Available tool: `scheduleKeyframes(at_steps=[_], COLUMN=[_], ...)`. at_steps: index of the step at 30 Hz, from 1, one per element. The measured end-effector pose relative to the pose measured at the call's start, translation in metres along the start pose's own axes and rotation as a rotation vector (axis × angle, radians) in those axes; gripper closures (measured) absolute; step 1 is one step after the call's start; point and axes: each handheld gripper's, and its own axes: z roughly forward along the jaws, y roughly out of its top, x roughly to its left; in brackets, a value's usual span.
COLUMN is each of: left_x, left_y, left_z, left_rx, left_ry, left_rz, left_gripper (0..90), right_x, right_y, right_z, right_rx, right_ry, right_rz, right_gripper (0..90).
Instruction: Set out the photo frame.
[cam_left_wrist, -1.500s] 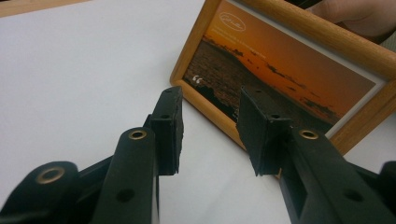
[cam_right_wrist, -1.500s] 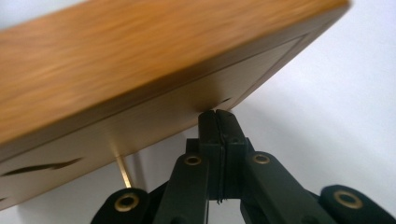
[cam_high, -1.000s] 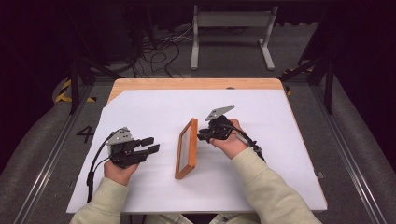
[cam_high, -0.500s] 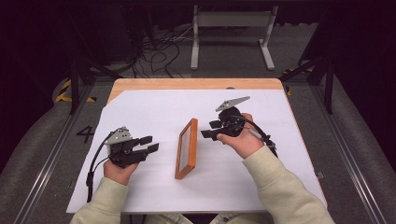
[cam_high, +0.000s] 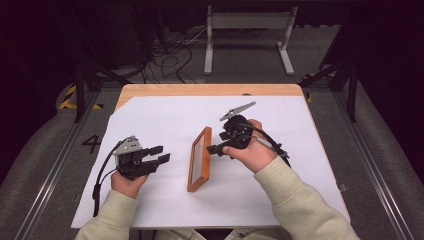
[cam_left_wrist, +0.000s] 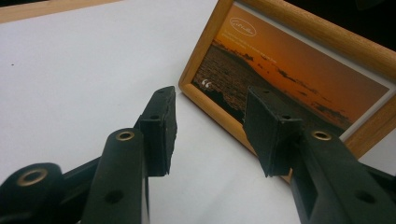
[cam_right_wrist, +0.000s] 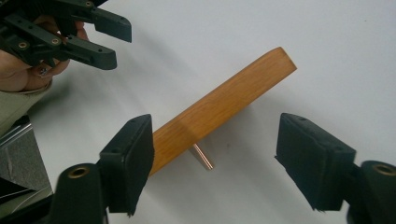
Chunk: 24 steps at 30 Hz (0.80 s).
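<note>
While the wooden photo frame (cam_high: 200, 159) stands on the white desk (cam_high: 310, 200), we've got it between both grippers. Left gripper (cam_high: 159, 154) sits just beside it, fingers spread apart; right gripper (cam_high: 214, 149) gapes around its top edge, not touching.

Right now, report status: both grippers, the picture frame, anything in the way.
Left gripper open, fingers empty, facing the picture frame. Right gripper open beside the frame, not touching it. Frame upright on the white sheet, propped by its back strut. Nothing between grippers and frame.
</note>
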Motion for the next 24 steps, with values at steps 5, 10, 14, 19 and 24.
scheduleKeyframes(at_steps=[5, 10, 14, 19, 24], left_x=[0.001, 0.000, 0.000, 0.001, 0.000], left_y=[0.000, 0.000, 0.000, 0.000, 0.000], left_z=[0.001, 0.000, 0.001, 0.001, 0.001], left_rx=[0.000, 0.000, 0.000, 0.000, 0.000], left_ry=[0.005, 0.006, 0.008, 0.007, 0.008], left_rz=[0.006, 0.008, 0.008, 0.015, 0.006], left_gripper=[53.9, 53.9, 53.9, 53.8, 53.7], right_x=[0.004, 0.006, 0.005, 0.005, 0.006], right_y=[0.002, 0.002, 0.001, 0.000, 0.001], right_z=[0.011, 0.025, 0.035, 0.048, 0.055], right_rx=[0.024, 0.045, 0.062, 0.079, 0.091], right_ry=[0.026, 0.034, 0.042, 0.061, 0.053], right_rz=[0.009, 0.040, 0.066, 0.081, 0.084], right_gripper=[22.6, 20.4, 18.7, 19.2, 18.8])
